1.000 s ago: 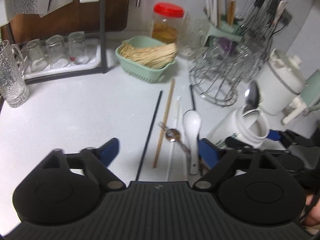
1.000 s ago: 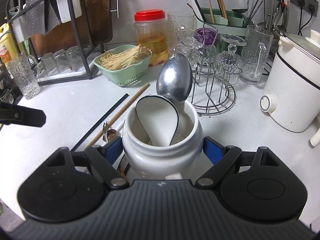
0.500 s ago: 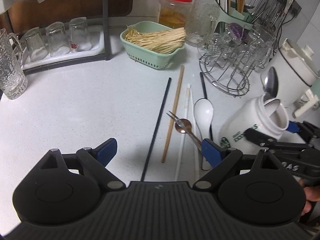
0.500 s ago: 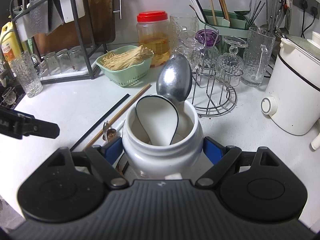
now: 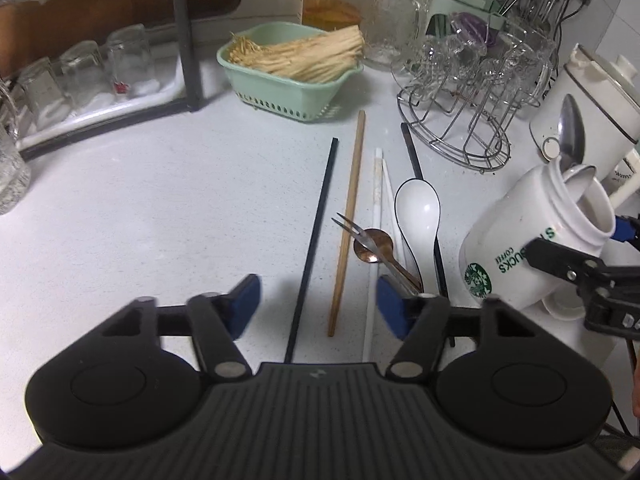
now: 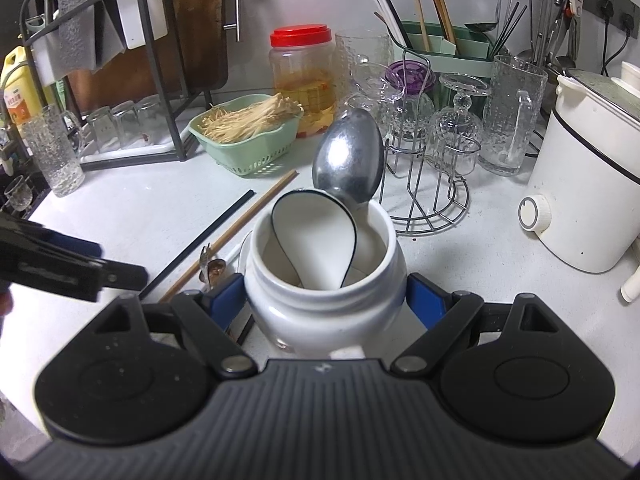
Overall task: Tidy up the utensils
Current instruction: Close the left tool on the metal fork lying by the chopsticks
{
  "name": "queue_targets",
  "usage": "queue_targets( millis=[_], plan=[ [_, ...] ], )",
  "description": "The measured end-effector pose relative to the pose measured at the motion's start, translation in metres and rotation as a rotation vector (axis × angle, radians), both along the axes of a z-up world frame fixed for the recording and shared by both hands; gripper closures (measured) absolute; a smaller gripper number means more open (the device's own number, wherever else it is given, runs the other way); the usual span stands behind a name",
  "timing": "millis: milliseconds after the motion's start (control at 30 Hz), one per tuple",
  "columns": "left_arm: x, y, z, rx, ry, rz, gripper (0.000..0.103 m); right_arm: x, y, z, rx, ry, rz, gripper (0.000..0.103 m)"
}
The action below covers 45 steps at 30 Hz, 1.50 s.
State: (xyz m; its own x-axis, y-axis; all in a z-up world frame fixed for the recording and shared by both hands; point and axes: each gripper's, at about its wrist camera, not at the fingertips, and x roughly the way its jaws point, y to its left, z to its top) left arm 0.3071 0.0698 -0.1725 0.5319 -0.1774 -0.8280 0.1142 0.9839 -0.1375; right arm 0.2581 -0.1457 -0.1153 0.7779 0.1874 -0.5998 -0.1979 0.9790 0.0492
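Since the earlier frame the left gripper has dropped closer to the counter, and its jaws are closing with the wooden chopstick and black chopstick lying lengthwise between them, untouched. Both lie left of the white jar, which the right gripper clamps, farther off.
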Motion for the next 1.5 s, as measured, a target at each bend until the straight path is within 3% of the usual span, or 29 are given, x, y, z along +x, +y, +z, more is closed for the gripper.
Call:
queue_targets(
  millis=[100,233,433,500,767,1033,1200,1500],
  plan=[
    [0.009,0.002,-0.007,-0.071,0.023,0.011,0.053,0.0,-0.001,0.0,-0.002,-0.001,0.01,0.014],
    [0.022,0.006,-0.011,-0.198,0.061,0.066,0.06,0.001,-0.002,0.0,-0.006,-0.002,0.024,0.014],
    [0.046,-0.004,-0.019,-0.279,0.162,0.168,0.078,0.001,-0.004,0.001,-0.007,-0.002,0.037,0.014],
    [0.052,-0.01,-0.02,-0.301,0.188,0.194,0.078,0.001,-0.004,0.0,-0.008,-0.005,0.04,0.014],
    [0.069,-0.037,-0.022,-0.208,0.291,0.201,0.078,0.0,-0.007,-0.001,-0.003,-0.015,0.051,0.014],
    [0.077,-0.058,-0.021,-0.062,0.327,0.189,0.079,0.001,-0.009,-0.002,-0.006,-0.02,0.072,0.014],
    [0.079,-0.059,-0.025,-0.057,0.335,0.212,0.079,0.0,-0.011,-0.002,0.001,-0.025,0.082,0.014],
    [0.082,-0.061,-0.018,-0.03,0.282,0.22,0.099,0.002,-0.014,-0.003,0.01,-0.031,0.091,0.014]
  ],
)
